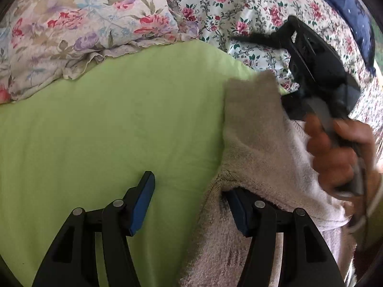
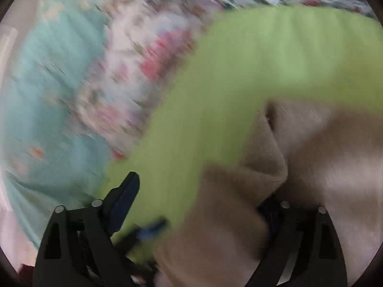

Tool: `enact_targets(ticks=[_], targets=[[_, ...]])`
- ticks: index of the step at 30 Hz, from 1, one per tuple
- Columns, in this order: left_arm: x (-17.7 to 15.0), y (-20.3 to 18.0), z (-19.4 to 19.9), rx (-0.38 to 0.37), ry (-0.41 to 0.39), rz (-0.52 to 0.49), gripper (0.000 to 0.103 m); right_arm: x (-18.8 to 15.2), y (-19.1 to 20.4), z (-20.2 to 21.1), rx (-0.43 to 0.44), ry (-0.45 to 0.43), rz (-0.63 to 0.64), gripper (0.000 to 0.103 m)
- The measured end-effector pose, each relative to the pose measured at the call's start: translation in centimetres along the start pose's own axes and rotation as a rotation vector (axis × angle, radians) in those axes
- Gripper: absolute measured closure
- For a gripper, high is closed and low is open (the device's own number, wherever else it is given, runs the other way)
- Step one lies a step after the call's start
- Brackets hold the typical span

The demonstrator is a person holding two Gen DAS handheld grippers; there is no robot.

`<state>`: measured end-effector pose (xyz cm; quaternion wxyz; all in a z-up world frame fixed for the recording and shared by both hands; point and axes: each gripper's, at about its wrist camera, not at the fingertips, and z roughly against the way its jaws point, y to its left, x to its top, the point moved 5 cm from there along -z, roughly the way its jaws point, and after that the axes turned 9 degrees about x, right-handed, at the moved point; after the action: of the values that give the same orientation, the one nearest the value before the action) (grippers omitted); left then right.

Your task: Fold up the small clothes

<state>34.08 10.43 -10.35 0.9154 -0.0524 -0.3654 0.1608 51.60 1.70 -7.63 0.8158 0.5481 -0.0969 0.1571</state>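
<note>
A beige fuzzy garment lies on a light green sheet, at the right of the left wrist view. My left gripper is open; its right finger sits partly under the garment's edge, its left finger over bare sheet. The right gripper's black body is held by a hand above the garment. In the blurred right wrist view, my right gripper is open over the garment and the sheet; cloth covers its right finger.
A floral pillow lies at the back left and a small-flowered bedcover at the back right. A dark blue cloth is at the far right. A pale blue fabric shows left in the right wrist view.
</note>
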Motion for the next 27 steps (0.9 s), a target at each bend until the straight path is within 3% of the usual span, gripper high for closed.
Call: enact_targets(ticks=[2,4,5,8,11,16,18,22,27], targets=[[0.0,0.1,0.1,-0.011,-0.001,0.008,0.042,1.6,0.0,1.3,0.14,-0.154,-0.03,0.014],[-0.1,0.2,0.3,-0.019,0.004,0.01,0.042,2.1,-0.3,2.6,0.146,-0.259,-0.067,0.014],[-0.2,0.3,0.5,-0.02,0.006,0.012,0.042,1.9,-0.3,3.5,0.101,-0.293,-0.069,0.014],[-0.8,0.6,1.0,0.001,0.036,-0.011,0.042,0.3,0.2,5.9,-0.045,-0.299,-0.039,0.014],[-1.3,1.1,2.2,0.045,0.027,-0.028,0.044,-2.0,1.5,10.1,-0.118,-0.322,0.036,0.014],[0.1,-0.3,3.8,-0.017,0.004,-0.046,0.043,-3.8,0.7,12.8,-0.168,-0.273,0.038,0.014],[1.4,-1.8,3.6,-0.044,-0.01,-0.078,0.041,-5.2,1.1,13.8,-0.145,-0.298,0.037,0.014],[3.2,-5.5,1.2,-0.026,-0.017,-0.176,0.04,-9.6,1.9,16.4,-0.137,-0.351,0.041,0.014],[4.2,-6.7,-4.5,0.181,0.039,-0.271,0.038,-15.9,0.3,21.5,-0.272,-0.418,-0.018,0.015]])
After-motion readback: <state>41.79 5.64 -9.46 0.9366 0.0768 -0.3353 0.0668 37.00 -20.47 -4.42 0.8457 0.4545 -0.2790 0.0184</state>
